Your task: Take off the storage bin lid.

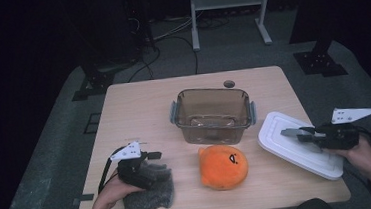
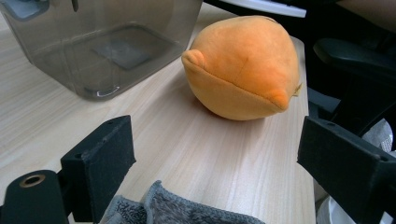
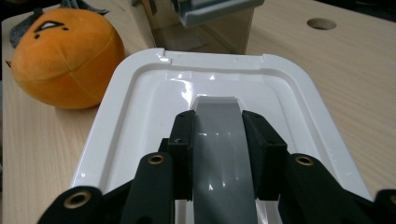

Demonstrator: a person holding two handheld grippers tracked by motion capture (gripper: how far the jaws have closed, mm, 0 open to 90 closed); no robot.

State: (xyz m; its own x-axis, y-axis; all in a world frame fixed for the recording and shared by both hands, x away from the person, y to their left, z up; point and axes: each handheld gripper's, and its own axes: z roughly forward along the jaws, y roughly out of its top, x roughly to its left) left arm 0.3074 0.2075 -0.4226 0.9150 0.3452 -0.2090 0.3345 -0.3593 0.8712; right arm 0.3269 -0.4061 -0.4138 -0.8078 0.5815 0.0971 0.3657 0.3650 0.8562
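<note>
An orange plush (image 1: 223,166) (image 2: 243,65) (image 3: 65,56) with a drawn face lies near the table's front edge. Behind it stands an empty clear tub (image 1: 212,115) (image 2: 102,42) (image 3: 205,23) with grey latches. My left gripper (image 1: 152,156) (image 2: 219,140) rests over a grey cloth (image 1: 150,193) (image 2: 173,210) at the front left, jaws open and pointing at the plush, nothing between them. A white lid (image 1: 297,151) (image 3: 140,93) lies at the right, slightly tilted. My right gripper (image 1: 304,135) (image 3: 217,121) is shut on the lid's grey handle (image 1: 291,132) (image 3: 217,149).
A round cable hole (image 1: 229,84) (image 3: 322,23) sits at the table's far edge. The lid reaches close to the table's right edge. A metal stand (image 1: 228,1) and cables lie on the floor beyond. A black chair part (image 2: 355,60) shows past the front edge.
</note>
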